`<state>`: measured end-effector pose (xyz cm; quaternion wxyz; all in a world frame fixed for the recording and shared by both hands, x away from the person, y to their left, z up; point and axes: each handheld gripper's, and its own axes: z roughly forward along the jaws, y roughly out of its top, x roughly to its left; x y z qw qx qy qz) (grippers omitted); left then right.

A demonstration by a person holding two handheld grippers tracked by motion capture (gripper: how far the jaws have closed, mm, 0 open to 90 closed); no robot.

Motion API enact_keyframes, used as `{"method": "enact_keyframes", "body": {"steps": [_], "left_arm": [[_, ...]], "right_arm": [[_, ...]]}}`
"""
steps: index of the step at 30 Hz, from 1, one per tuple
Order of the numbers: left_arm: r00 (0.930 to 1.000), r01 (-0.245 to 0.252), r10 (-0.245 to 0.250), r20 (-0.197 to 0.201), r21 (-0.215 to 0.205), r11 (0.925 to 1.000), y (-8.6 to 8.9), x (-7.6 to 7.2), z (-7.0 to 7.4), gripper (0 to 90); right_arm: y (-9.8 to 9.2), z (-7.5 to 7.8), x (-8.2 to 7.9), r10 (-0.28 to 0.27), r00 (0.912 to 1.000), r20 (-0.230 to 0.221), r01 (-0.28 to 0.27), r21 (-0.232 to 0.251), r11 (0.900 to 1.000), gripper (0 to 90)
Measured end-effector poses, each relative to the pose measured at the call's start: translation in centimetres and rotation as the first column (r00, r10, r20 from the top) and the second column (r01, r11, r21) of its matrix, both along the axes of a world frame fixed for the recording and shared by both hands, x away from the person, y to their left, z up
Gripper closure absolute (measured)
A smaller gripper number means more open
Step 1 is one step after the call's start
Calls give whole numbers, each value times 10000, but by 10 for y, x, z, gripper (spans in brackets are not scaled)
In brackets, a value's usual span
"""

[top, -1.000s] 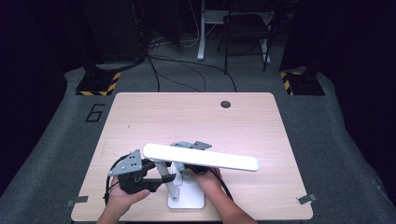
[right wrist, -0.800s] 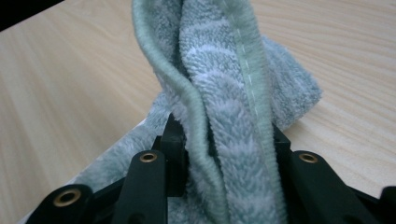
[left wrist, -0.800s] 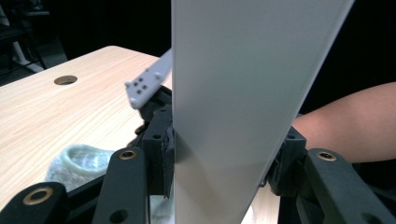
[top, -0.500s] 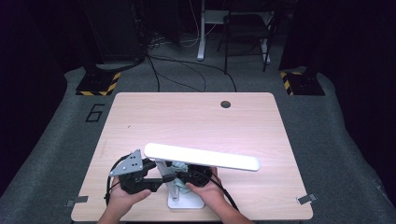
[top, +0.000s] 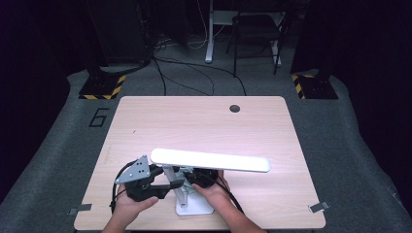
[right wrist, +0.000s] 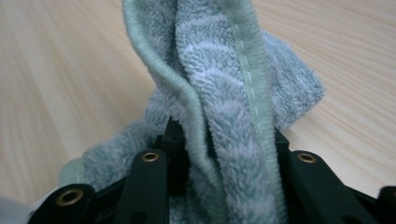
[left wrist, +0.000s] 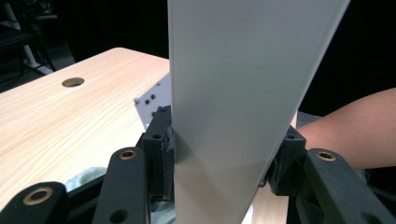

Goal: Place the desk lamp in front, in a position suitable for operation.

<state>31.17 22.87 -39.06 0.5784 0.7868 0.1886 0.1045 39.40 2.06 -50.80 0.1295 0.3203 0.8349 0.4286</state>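
Two hand-held grippers worked at the near edge of the counter (top: 145, 121), under the long white head of a lamp (top: 210, 160). Compared with the frame a second before, the lamp had not shifted: its head lay at the same slant and its base (top: 194, 206) sat at the same spot by the counter's near edge. The left hand-held gripper (top: 167, 186) kept its place on the lamp's post. The right hand-held gripper (top: 194, 178) had drawn in a little toward the post (a small shift, seen in the high view), and its jaws had just been closing slightly, with the cloth (right wrist: 224, 112) between them.

In the left gripper view, the left hand-held gripper (left wrist: 224, 161) was clamped on the post (left wrist: 233, 93), a flat pale bar that rose straight up between the two black jaws with a pad pressed against each edge. A scrap of the cloth (left wrist: 88, 175) showed low behind the left jaw.

In the right gripper view, the right hand-held gripper (right wrist: 224, 140) gripped the grey-green terry cloth, bunched into upright folds between the jaws and spilling onto the counter (right wrist: 70, 70) beyond them. From above, that hand sat just right of the post, over the base and beneath the lamp head.
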Motion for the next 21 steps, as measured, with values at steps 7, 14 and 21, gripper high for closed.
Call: {"method": "enact_keyframes", "body": {"steps": [7, 14, 21], "left_arm": [[9999, -118, 117, -19, -255, 9996, 1, 3, -2, 525], [9998, 49, -54, -172, -296, 9996, 2, 6, -6, 513], [9993, 346, -348, -150, -98, 9994, 2, 8, -18, 506]], "right_arm": [[3, 0, 12, -257, 9997, -45, 257, -59, 9997, 639], [3, 0, 15, -407, 9990, -168, 408, 98, 9991, 637], [3, 0, 16, -419, 9989, -227, 422, 144, 9990, 636]]}}
